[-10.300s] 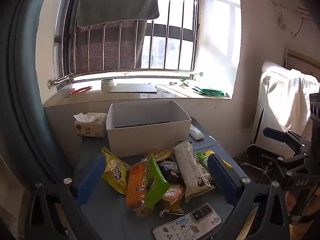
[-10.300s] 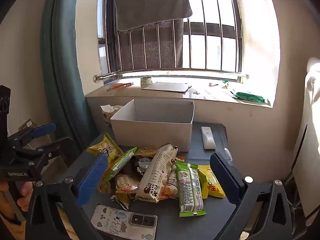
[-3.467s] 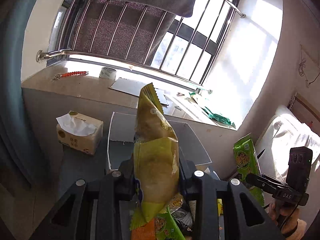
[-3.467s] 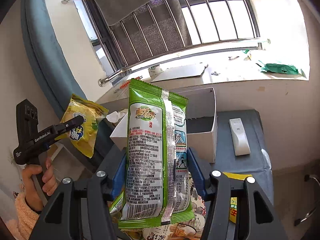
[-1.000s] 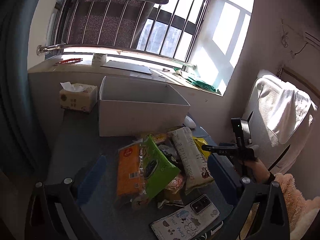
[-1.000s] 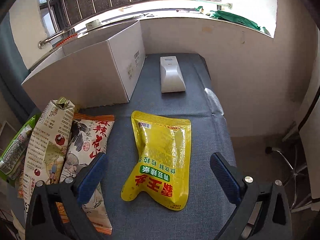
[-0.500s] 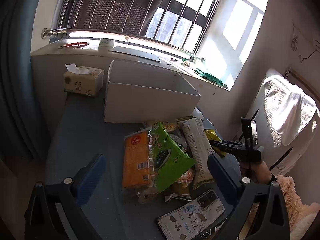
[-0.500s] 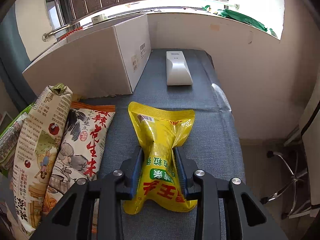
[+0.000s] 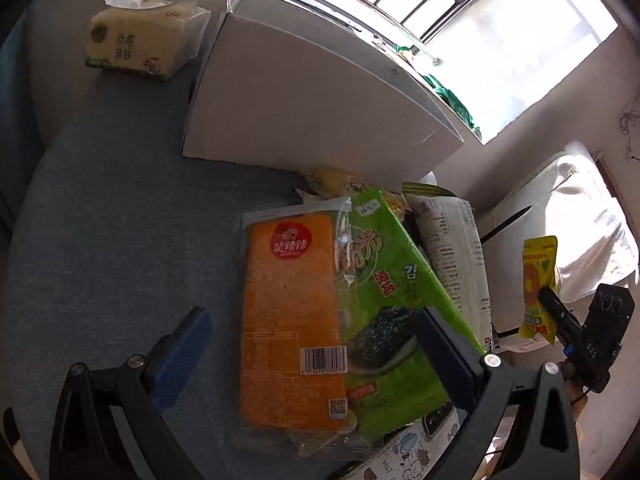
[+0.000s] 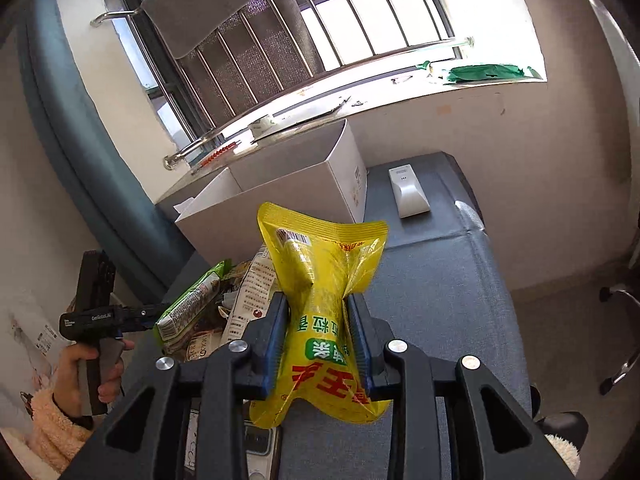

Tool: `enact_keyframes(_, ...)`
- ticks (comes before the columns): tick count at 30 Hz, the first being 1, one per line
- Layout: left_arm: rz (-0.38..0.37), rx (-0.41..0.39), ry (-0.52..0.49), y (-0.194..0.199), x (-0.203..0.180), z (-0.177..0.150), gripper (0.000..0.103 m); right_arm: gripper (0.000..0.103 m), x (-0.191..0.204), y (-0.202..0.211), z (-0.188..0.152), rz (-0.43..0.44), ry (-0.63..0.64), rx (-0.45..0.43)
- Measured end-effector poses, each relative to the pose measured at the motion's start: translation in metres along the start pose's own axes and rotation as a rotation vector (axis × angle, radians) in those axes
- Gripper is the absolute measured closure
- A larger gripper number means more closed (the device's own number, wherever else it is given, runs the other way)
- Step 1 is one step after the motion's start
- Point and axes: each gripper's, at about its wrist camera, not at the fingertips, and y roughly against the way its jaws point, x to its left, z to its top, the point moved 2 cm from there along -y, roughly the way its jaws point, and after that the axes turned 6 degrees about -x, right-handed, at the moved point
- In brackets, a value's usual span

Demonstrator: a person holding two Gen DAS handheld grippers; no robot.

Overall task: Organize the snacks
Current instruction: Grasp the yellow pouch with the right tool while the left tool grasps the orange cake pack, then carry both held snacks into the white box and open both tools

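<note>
Your right gripper [image 10: 316, 340] squeezes the yellow bag [image 10: 320, 304] by its middle; it may slip before the box [image 10: 288, 196]. Your left gripper [image 9: 316, 344] is open over the orange pack [image 9: 292, 312] and could grab the green pack [image 9: 388, 280] too.

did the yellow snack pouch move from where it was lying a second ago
Yes. The yellow plastic snack pouch is up off the grey table, pinched in the right gripper, and now overlaps the white cardboard box in the right wrist view.

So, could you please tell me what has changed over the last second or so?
The right gripper closed on the yellow foil snack pouch and lifted it off the grey table. The left gripper, open, dropped over the orange packet. The white cardboard box and white remote stayed put.
</note>
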Motion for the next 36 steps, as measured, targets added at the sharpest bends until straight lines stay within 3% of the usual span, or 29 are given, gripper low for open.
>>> enact_keyframes(3,-0.033,0.019,0.032,-0.013,0.008,-0.003,0.004,0.070,0.005,0.003,-0.003,0.012,-0.011,-0.006)
enact_keyframes(4,-0.029,0.014,0.029,-0.013,0.008,-0.004,0.011,0.070,0.006,0.004,-0.004,0.016,-0.016,-0.007)
enact_keyframes(6,-0.010,0.001,0.011,-0.011,0.005,-0.005,0.036,0.070,0.006,0.004,-0.006,0.030,-0.018,-0.005)
enact_keyframes(8,-0.022,-0.007,0.014,-0.008,0.006,-0.006,0.046,0.070,0.010,0.003,-0.007,0.030,-0.002,-0.003)
enact_keyframes(12,-0.027,-0.049,0.005,0.004,0.005,-0.009,0.054,0.070,0.017,0.000,-0.005,0.040,0.017,0.000)
enact_keyframes(15,-0.018,-0.145,-0.039,0.031,-0.003,-0.004,0.087,0.070,0.026,-0.001,-0.002,0.057,0.029,-0.008)
enact_keyframes(16,-0.002,-0.172,-0.055,0.041,-0.008,-0.001,0.087,0.070,0.029,-0.003,0.000,0.060,0.035,-0.008)
enact_keyframes(18,0.021,-0.168,-0.090,0.049,-0.016,0.005,0.100,0.070,0.037,-0.008,0.005,0.069,0.058,-0.009)
enact_keyframes(22,0.029,-0.125,-0.071,0.044,0.000,0.014,0.100,0.070,0.049,-0.019,0.010,0.090,0.075,-0.004)
enact_keyframes(23,0.049,-0.129,-0.071,0.045,0.005,0.017,0.095,0.070,0.052,-0.021,0.011,0.090,0.079,-0.004)
enact_keyframes(25,0.126,-0.133,-0.063,0.047,0.014,0.020,0.083,0.070,0.057,-0.024,0.010,0.096,0.100,0.006)
enact_keyframes(27,0.169,-0.093,-0.098,0.038,0.019,0.019,0.049,0.070,0.060,-0.026,0.009,0.096,0.112,0.013)
enact_keyframes(29,0.190,-0.072,-0.143,0.026,0.019,0.016,0.039,0.070,0.059,-0.028,0.007,0.100,0.107,0.018)
enact_keyframes(34,0.171,-0.042,-0.107,0.012,0.030,0.010,0.040,0.070,0.057,-0.032,0.004,0.095,0.096,0.038)
enact_keyframes(35,0.174,-0.043,-0.114,0.011,0.030,0.010,0.046,0.070,0.056,-0.032,0.004,0.096,0.097,0.039)
enact_keyframes(36,0.166,-0.038,-0.117,0.010,0.030,0.010,0.060,0.070,0.056,-0.032,0.004,0.093,0.098,0.040)
